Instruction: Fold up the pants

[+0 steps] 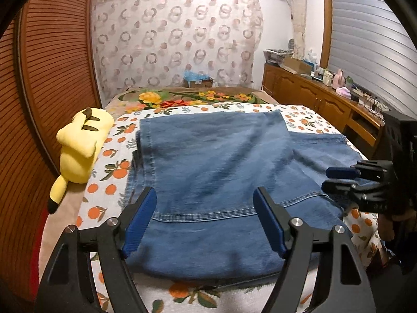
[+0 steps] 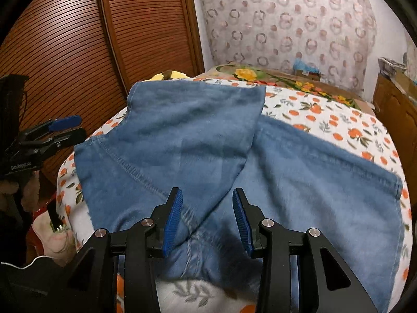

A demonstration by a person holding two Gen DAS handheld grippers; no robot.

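Left wrist view has the left gripper (image 1: 206, 219) nearest, its jaws spread wide over the hem end of the jeans (image 1: 216, 167) with only flat denim showing between the pads, nothing pinched. Just right of the jeans' near edge the right gripper (image 1: 329, 180) hovers; in its own view its jaws stand part open above the crotch seam, gripping nothing. The jeans lie on the bed (image 1: 307, 120), one leg laid over toward the left with its far corner squared, the other part spreading right. Judging from that, a fold has been laid and the next grasp is due: pinch both layers at the near edge, lift evenly, and keep the seams aligned. Left of the jeans lies a yellow plush toy (image 1: 80, 146), clear of the fold.
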